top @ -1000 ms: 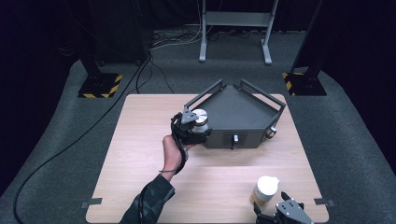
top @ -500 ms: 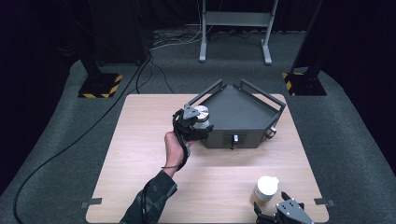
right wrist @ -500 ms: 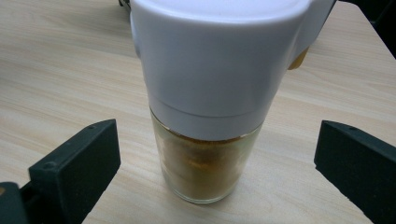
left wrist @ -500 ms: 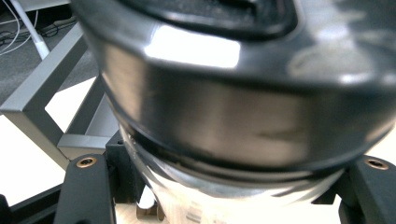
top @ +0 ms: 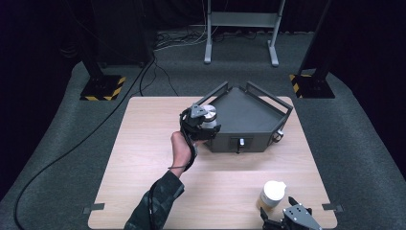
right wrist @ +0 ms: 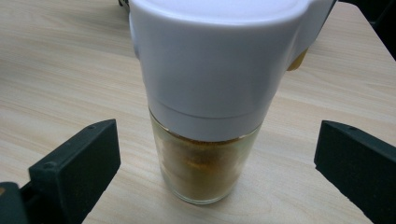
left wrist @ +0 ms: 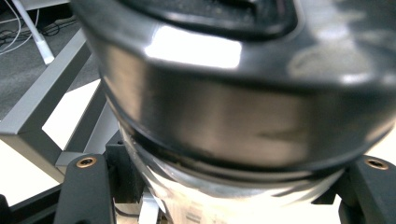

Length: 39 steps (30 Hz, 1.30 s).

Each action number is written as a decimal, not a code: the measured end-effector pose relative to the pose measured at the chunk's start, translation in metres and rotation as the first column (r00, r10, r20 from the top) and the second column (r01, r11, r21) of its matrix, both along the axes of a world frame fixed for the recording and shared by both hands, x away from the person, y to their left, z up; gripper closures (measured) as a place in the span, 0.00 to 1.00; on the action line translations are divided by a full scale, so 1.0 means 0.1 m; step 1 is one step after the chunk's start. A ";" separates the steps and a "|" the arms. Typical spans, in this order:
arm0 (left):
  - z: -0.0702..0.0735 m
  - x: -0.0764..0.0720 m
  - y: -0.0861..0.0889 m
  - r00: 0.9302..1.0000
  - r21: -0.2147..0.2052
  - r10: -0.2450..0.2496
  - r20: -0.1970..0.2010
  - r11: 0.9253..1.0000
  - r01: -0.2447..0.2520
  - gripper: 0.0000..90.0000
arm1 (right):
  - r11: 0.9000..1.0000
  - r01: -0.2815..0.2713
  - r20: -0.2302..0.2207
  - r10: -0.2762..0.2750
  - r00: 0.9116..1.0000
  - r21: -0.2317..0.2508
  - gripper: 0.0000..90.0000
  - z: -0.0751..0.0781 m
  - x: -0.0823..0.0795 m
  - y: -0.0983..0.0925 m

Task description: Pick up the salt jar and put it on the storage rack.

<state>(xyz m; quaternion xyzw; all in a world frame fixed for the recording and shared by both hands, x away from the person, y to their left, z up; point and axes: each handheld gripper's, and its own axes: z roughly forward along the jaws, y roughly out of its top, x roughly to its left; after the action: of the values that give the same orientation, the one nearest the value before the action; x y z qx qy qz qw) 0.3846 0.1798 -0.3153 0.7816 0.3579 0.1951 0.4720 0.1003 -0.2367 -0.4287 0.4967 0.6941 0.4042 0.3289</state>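
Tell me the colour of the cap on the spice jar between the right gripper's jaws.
White cap, clearest in the right gripper view.

We see a pale wooden surface [top: 143, 143] on a grey carpeted floor [top: 57, 158], dark all around. Far off stands a grey metal stand [top: 239, 19]. Two black posts with yellow-striped bases [top: 101, 87] flank it, and black cables [top: 72, 148] trail left.
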 end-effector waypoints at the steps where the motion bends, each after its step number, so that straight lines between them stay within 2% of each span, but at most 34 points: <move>1: 0.00 0.01 -0.01 1.000 0.001 0.001 -0.002 1.000 -0.001 0.35 | 1.000 -0.001 0.000 0.001 1.000 0.001 0.00 0.00 0.00 0.00; 31: 0.05 0.16 -0.19 1.000 0.008 0.013 0.018 1.000 -0.014 0.35 | 1.000 0.000 0.002 0.000 1.000 0.003 0.00 0.01 0.00 -0.03; 39: 0.05 0.19 -0.25 0.999 0.013 0.011 0.035 1.000 -0.011 0.35 | 1.000 -0.002 0.001 0.002 1.000 0.002 0.00 0.01 0.00 -0.04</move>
<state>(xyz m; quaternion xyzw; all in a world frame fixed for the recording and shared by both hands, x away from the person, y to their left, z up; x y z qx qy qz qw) 0.4032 0.1547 -0.3100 0.7793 0.3524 0.2139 0.4719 0.1001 -0.2407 -0.4280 0.4962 0.6940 0.4056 0.3282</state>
